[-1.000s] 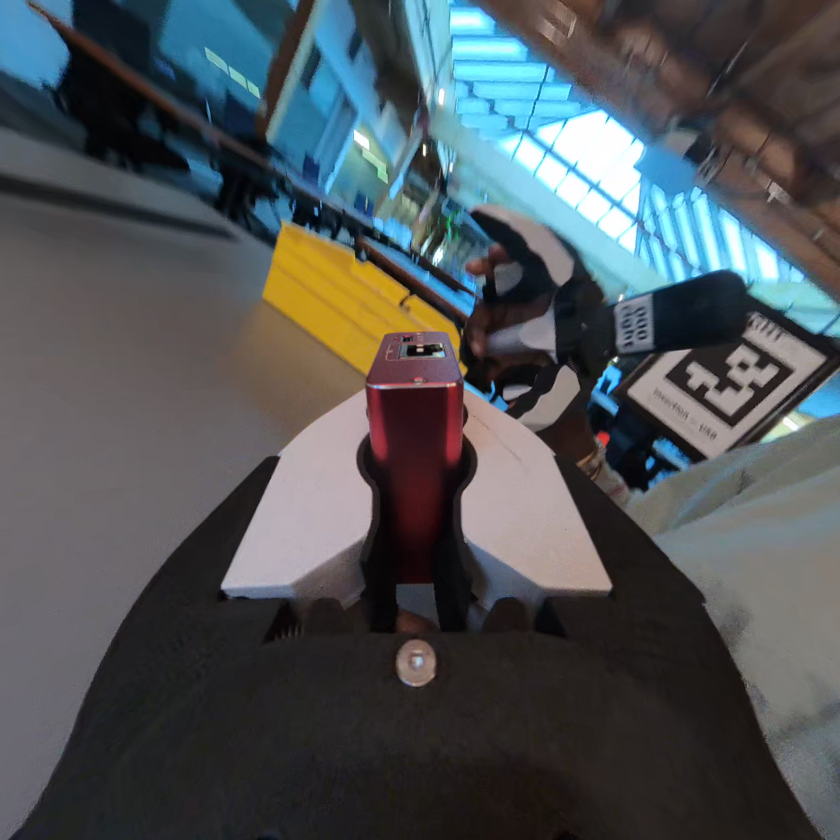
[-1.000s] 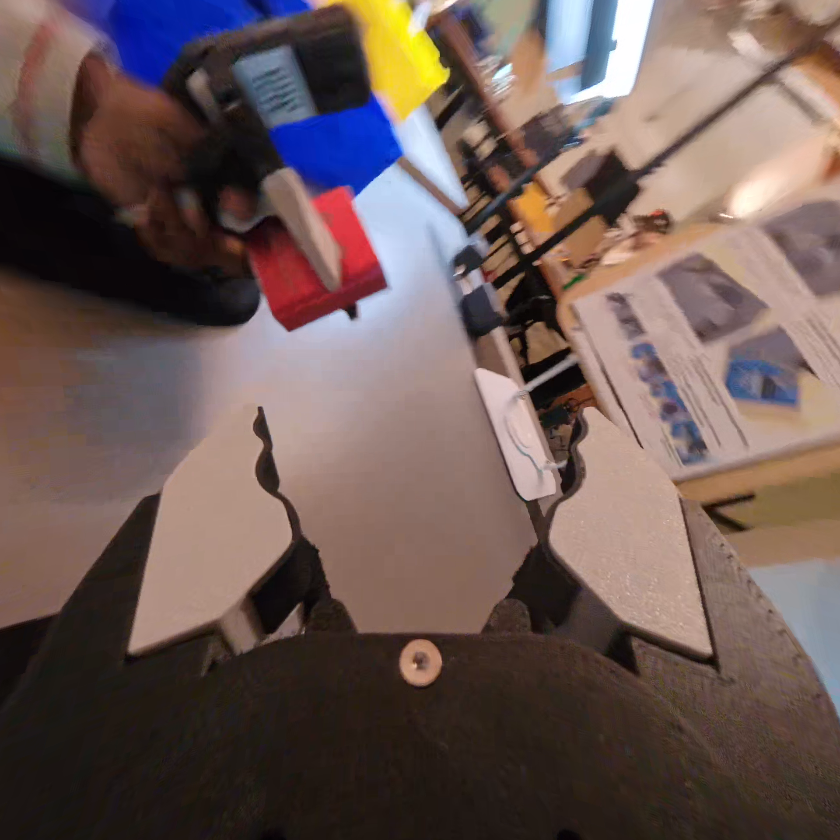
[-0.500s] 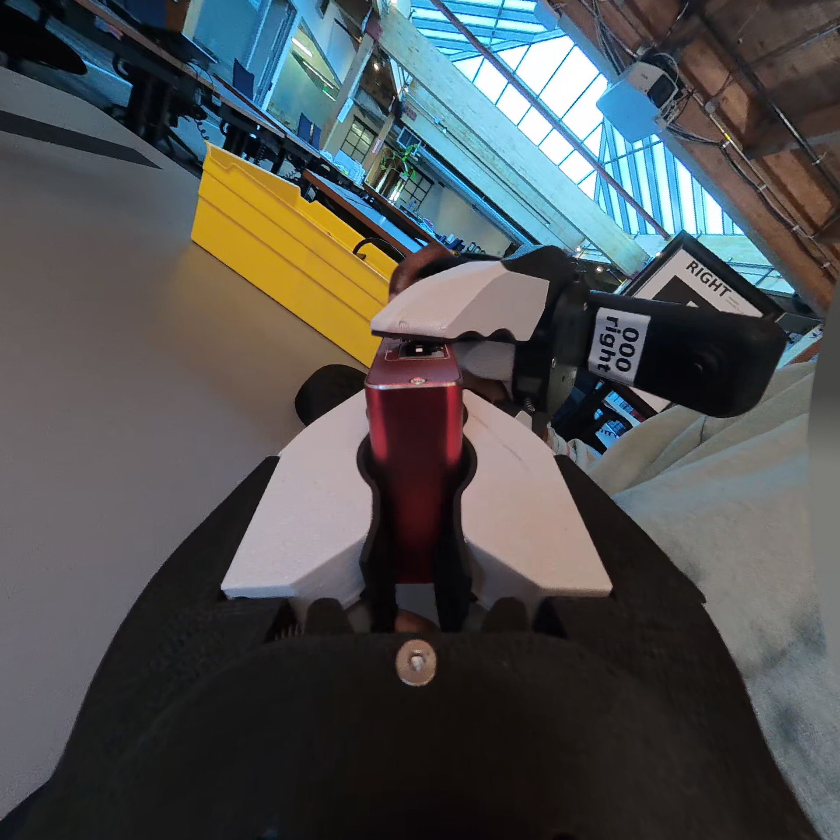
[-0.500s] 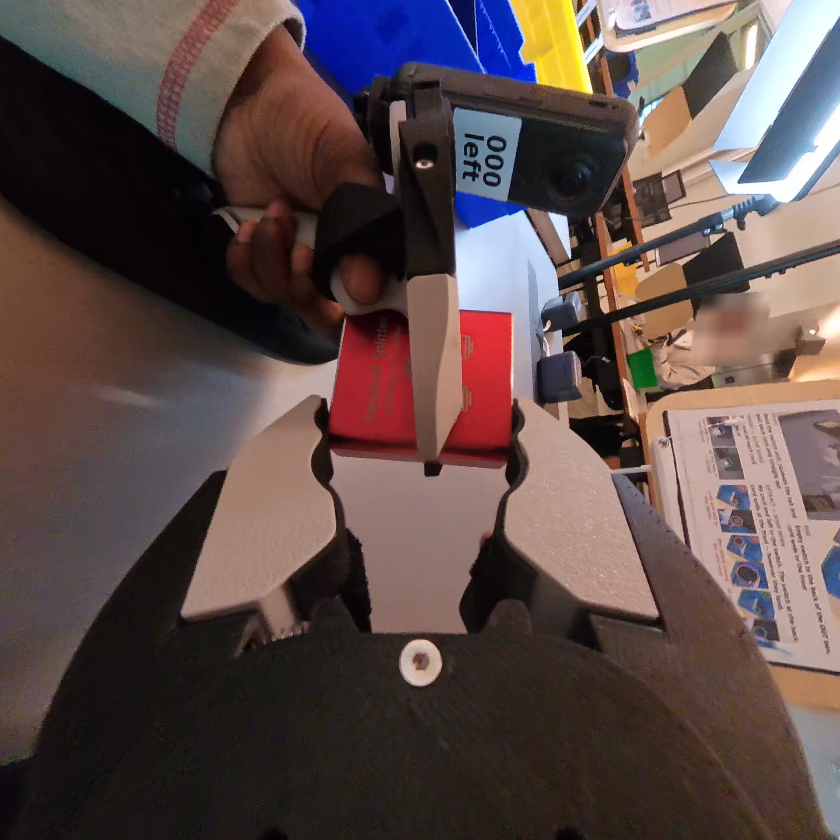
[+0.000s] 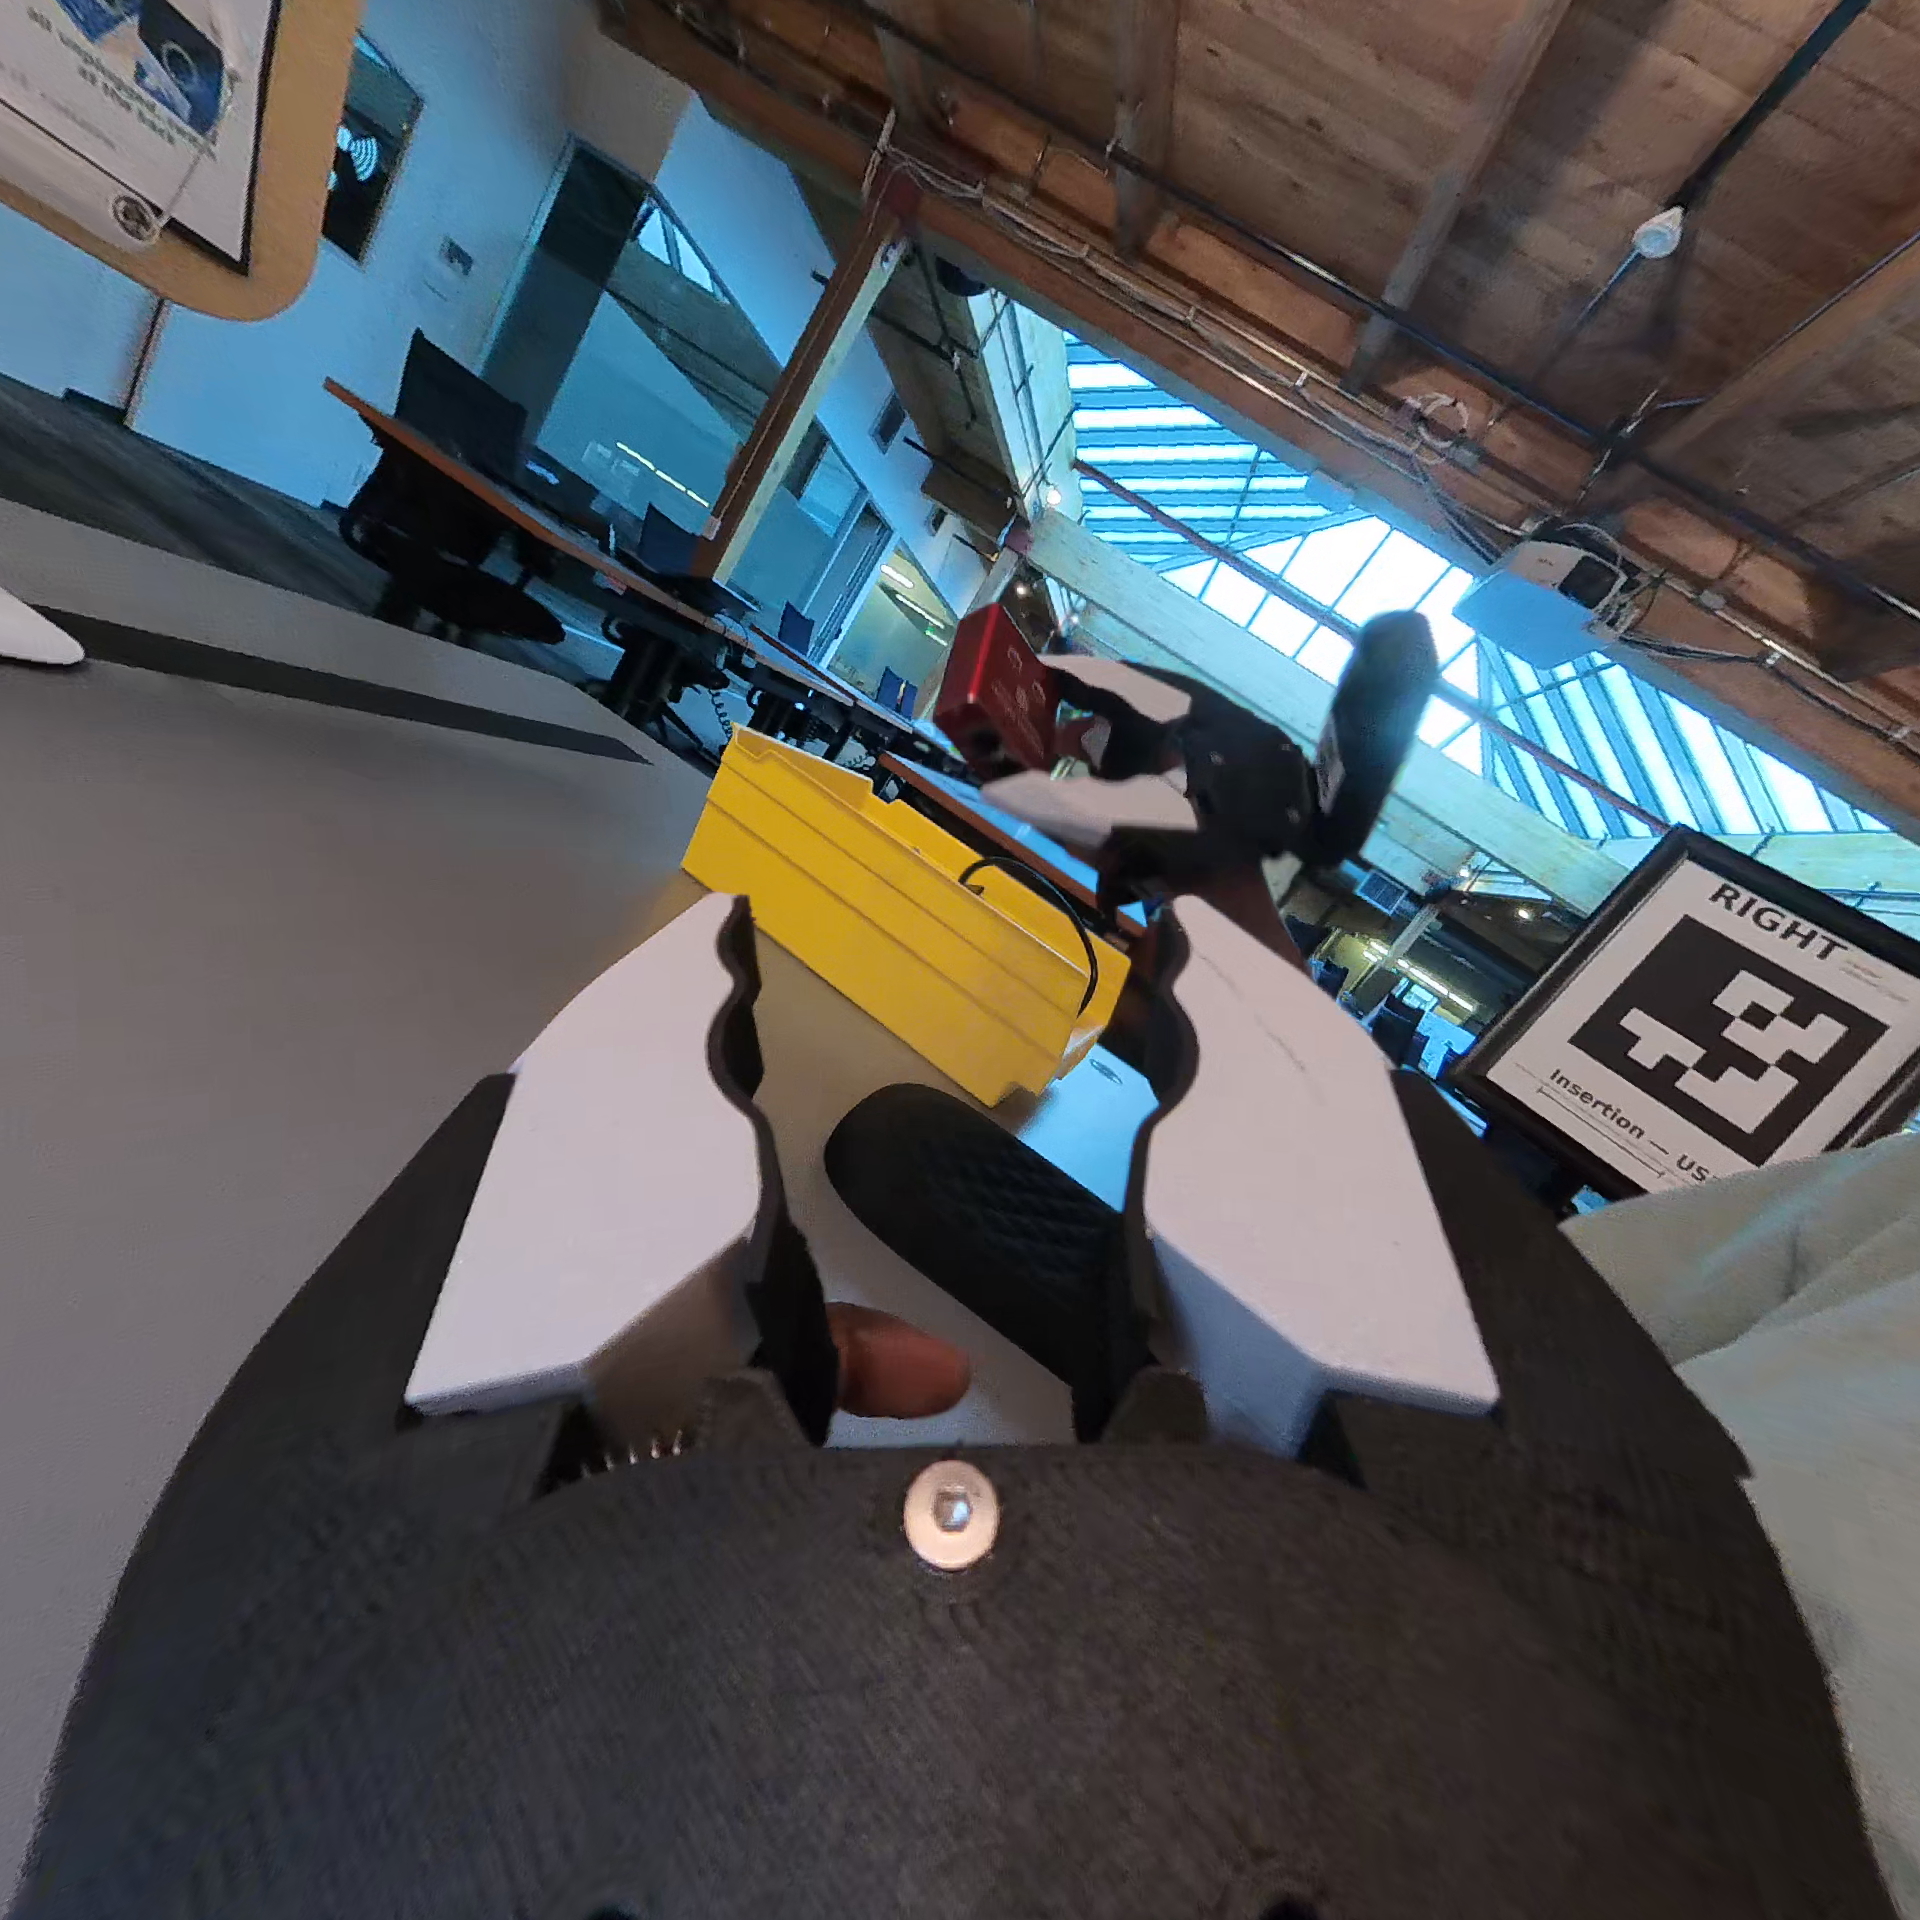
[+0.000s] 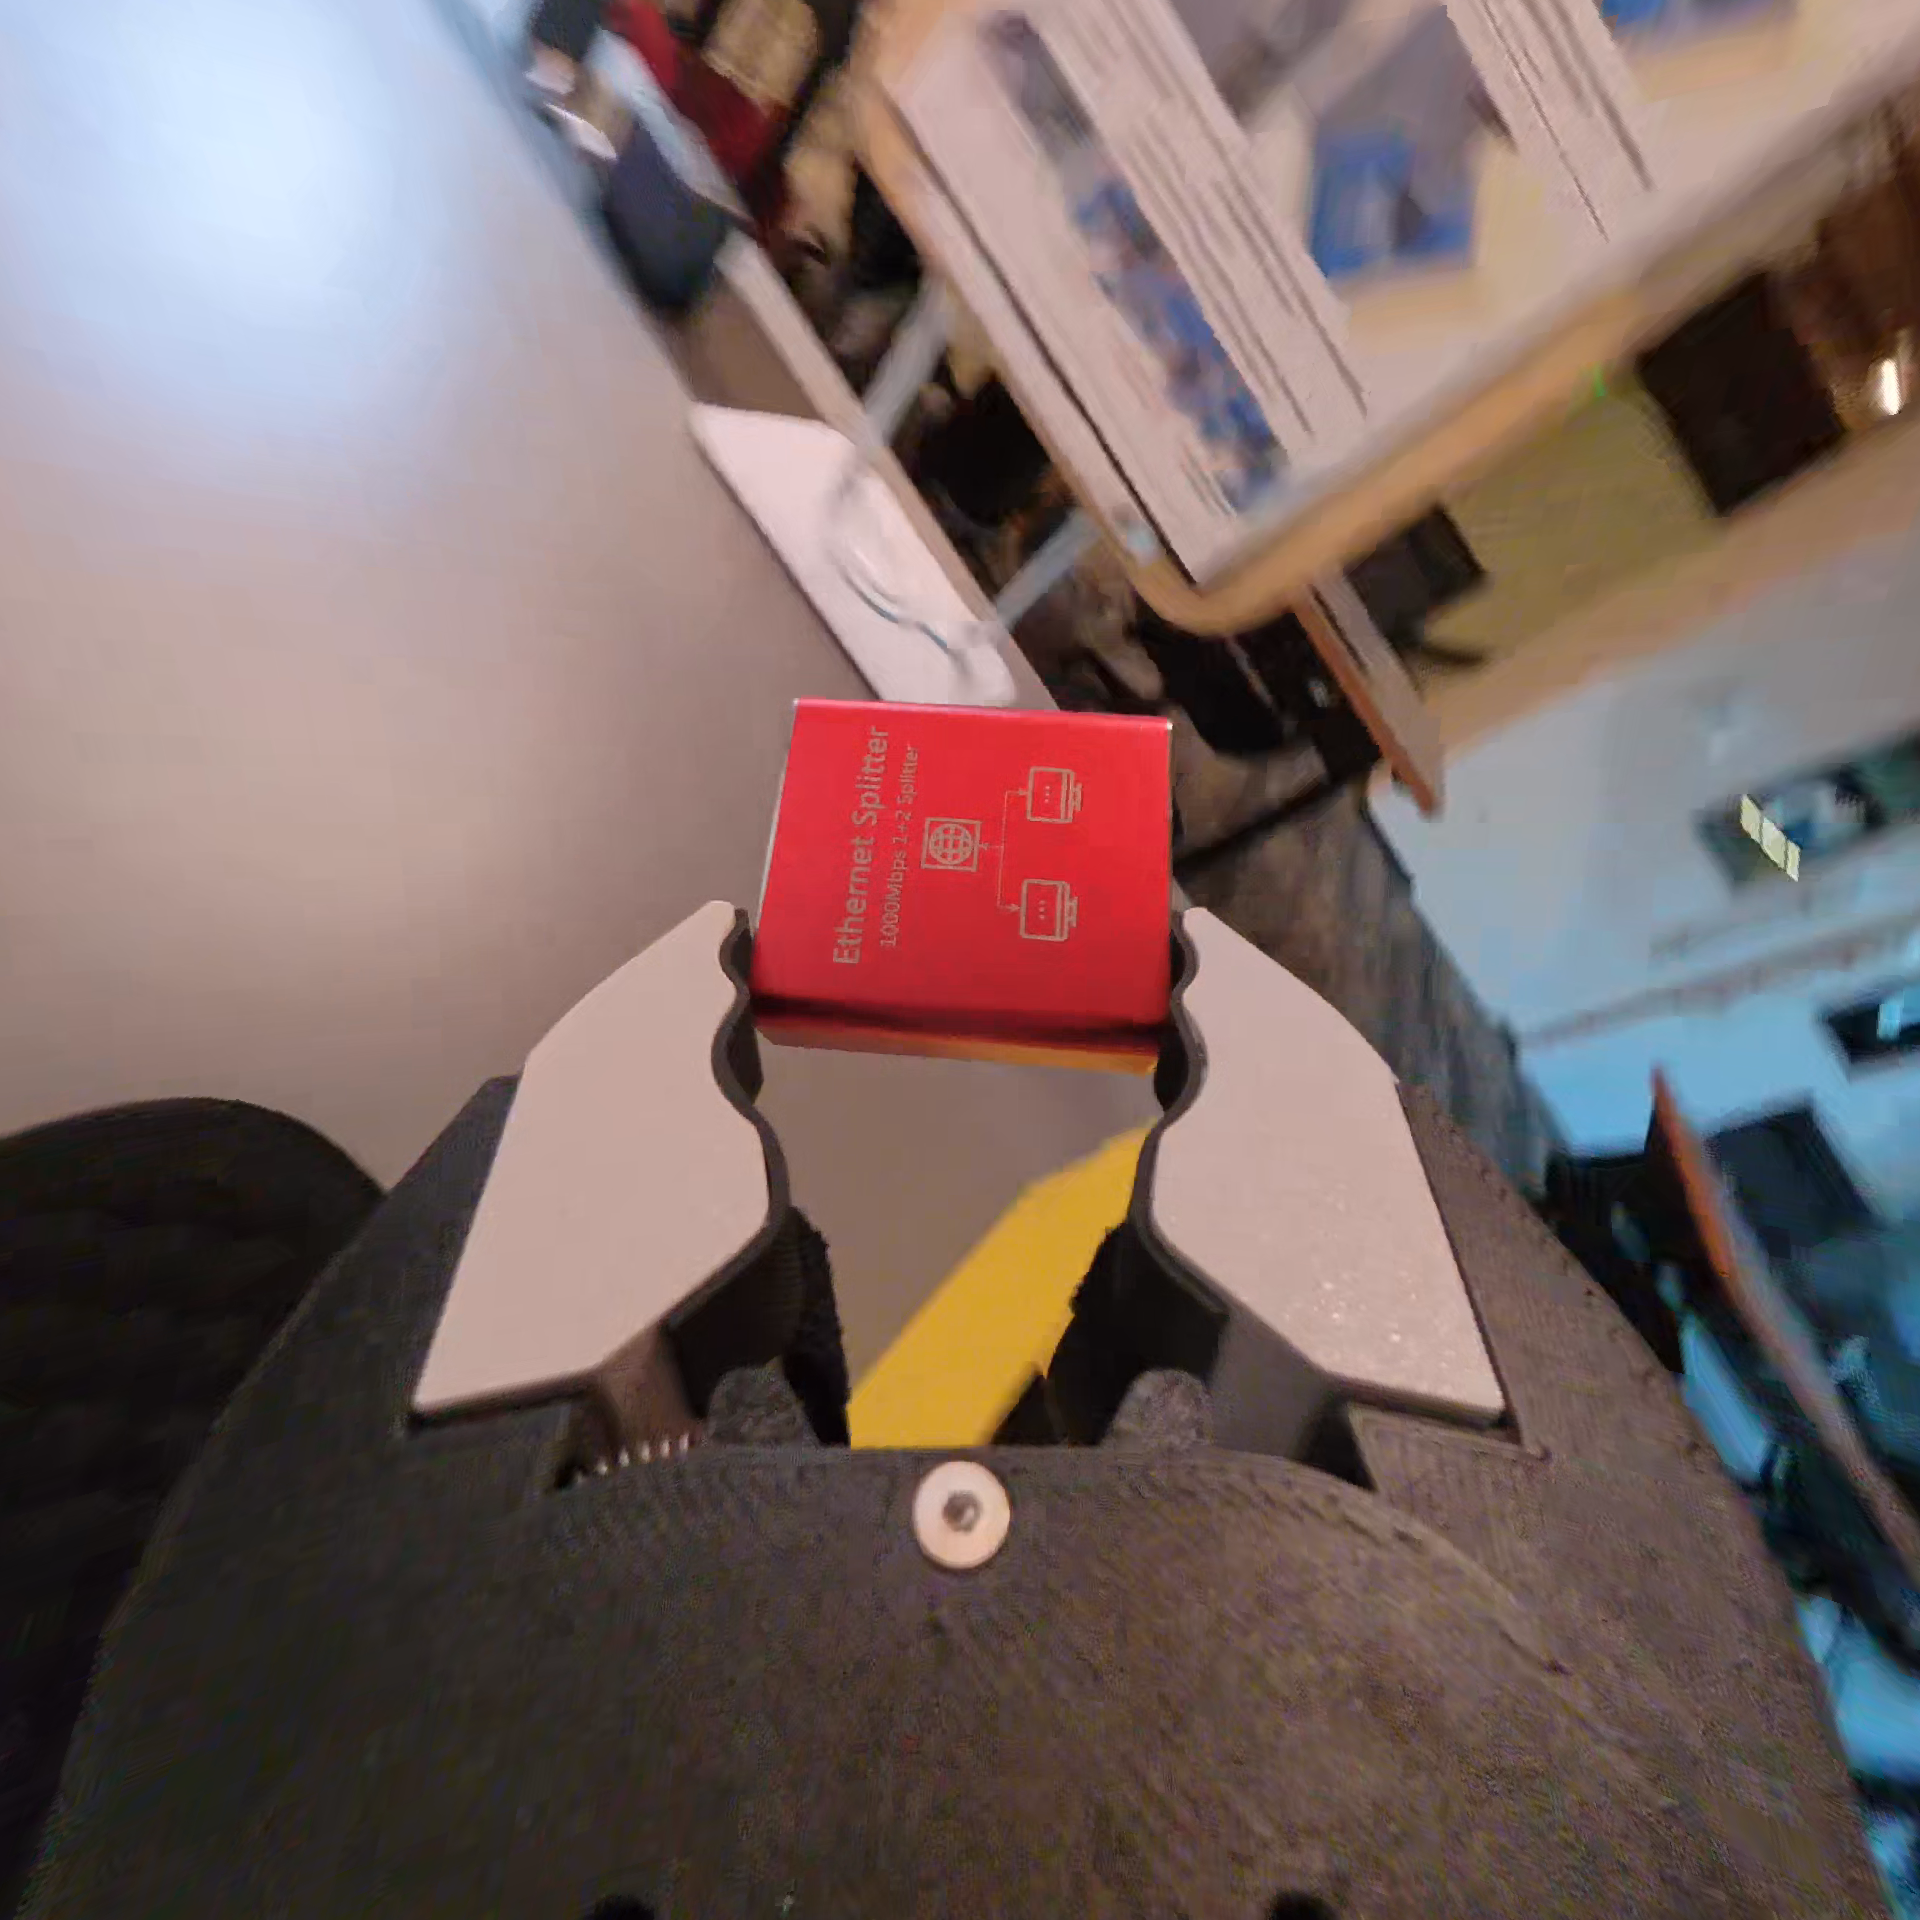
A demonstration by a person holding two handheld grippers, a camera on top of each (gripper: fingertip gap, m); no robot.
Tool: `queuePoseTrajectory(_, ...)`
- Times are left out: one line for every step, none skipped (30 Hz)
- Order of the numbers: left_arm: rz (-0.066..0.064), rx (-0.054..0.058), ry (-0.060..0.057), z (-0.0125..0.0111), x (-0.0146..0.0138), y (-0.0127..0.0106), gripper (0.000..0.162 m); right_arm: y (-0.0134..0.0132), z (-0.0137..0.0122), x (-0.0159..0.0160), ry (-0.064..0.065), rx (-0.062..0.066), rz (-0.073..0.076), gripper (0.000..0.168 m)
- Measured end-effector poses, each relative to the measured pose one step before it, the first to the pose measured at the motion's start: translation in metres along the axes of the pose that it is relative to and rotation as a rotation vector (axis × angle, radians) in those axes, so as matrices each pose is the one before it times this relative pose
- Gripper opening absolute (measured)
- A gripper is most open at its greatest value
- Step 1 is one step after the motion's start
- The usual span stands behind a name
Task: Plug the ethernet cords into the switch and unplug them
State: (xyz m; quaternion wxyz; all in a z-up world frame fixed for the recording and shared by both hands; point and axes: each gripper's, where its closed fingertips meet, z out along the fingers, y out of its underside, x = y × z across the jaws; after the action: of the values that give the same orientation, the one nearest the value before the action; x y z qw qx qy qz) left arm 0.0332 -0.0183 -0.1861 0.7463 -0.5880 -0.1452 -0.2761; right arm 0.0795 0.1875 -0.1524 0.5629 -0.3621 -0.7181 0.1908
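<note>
1. The right gripper (image 6: 961, 961) clamps a small red metal box, the switch (image 6: 961, 868), between its two grey fingertips, raised clear of the table.
2. The left gripper (image 5: 951, 1013) is spread apart with nothing between its fingers.
3. From the left wrist view, the switch (image 5: 992, 686) sits well beyond a yellow plastic bin (image 5: 894, 925).
4. The smooth grey tabletop (image 5: 260, 935) carries that bin near its far edge.
5. Beyond it, the room has rows of desks, a timber-beamed ceiling (image 5: 1351, 197) and skylights (image 5: 1299, 582).
6. A framed black-and-white marker board (image 5: 1704, 1039) stands at right.
</note>
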Motion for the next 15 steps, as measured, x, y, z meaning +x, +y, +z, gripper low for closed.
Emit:
queuePoseTrajectory(0.0025, -0.0058, -0.0016, 0.00047, -0.00009, 0.00088, 0.074, 0.01879, -0.00249, 0.02348, 0.0325, -0.0518, 0.0836, 0.075)
queuePoseTrajectory(0.0040, 0.0005, 0.0019, 0.00016, 0.00055, 0.00012, 0.074, 0.01960, 0.00012, 0.02160, 0.0122, -0.0683, 0.0865, 0.075)
queuePoseTrajectory(0.0030, 0.0046, 0.0043, -0.00004, 0.00105, -0.00049, 0.074, 0.01935, 0.00296, 0.02048, 0.0036, -0.0730, 0.0885, 0.075)
queuePoseTrajectory(0.0008, 0.0037, 0.0009, -0.00011, 0.00024, -0.00048, 0.074, 0.01791, 0.00553, 0.01861, -0.0082, -0.0727, 0.0922, 0.075)
queuePoseTrajectory(-0.0007, -0.0001, -0.0023, -0.00012, -0.00030, -0.00006, 0.074, 0.01427, 0.00767, 0.01739, -0.0134, -0.0576, 0.0820, 0.075)
queuePoseTrajectory(-0.0009, -0.0022, -0.0017, -0.00009, -0.00034, 0.00019, 0.074, 0.01117, 0.00931, 0.01693, -0.0085, -0.0441, 0.0719, 0.075)
queuePoseTrajectory(-0.0007, -0.0012, 0.0001, -0.00010, -0.00010, 0.00004, 0.074, 0.00969, 0.01024, 0.01611, -0.0030, -0.0442, 0.0632, 0.075)
queuePoseTrajectory(-0.0003, 0.0004, 0.0003, 0.00010, -0.00002, 0.00004, 0.074, 0.00931, 0.01123, 0.01412, -0.0056, -0.0481, 0.0567, 0.075)
queuePoseTrajectory(-0.0003, 0.0011, -0.0006, -0.00005, -0.00008, -0.00008, 0.074, 0.00968, 0.01148, 0.01045, -0.0181, -0.0590, 0.0556, 0.075)
queuePoseTrajectory(0.0005, -0.0001, 0.0013, 0.00000, 0.00014, 0.00001, 0.074, 0.00853, 0.01133, 0.00733, -0.0243, -0.0598, 0.0485, 0.075)
queuePoseTrajectory(0.0012, 0.0007, 0.0026, -0.00011, 0.00035, -0.00021, 0.074, 0.00744, 0.01095, 0.00558, -0.0215, -0.0559, 0.0392, 0.075)
queuePoseTrajectory(0.0018, 0.0019, 0.0007, 0.00005, 0.00007, -0.00020, 0.074, 0.00771, 0.01018, 0.00403, -0.0173, -0.0616, 0.0317, 0.076)
queuePoseTrajectory(0.0021, -0.0009, -0.0009, 0.00004, -0.00021, 0.00019, 0.074, 0.00667, 0.00936, 0.00392, -0.0026, -0.0583, 0.0194, 0.075)
queuePoseTrajectory(0.0023, -0.0044, -0.0013, 0.00011, -0.00021, 0.00068, 0.074, 0.00610, 0.00831, 0.00291, 0.0029, -0.0534, 0.0055, 0.076)
queuePoseTrajectory(0.0025, -0.0048, -0.0027, 0.00018, -0.00043, 0.00074, 0.074, 0.00481, 0.00678, 0.00179, 0.0062, -0.0447, -0.0016, 0.076)
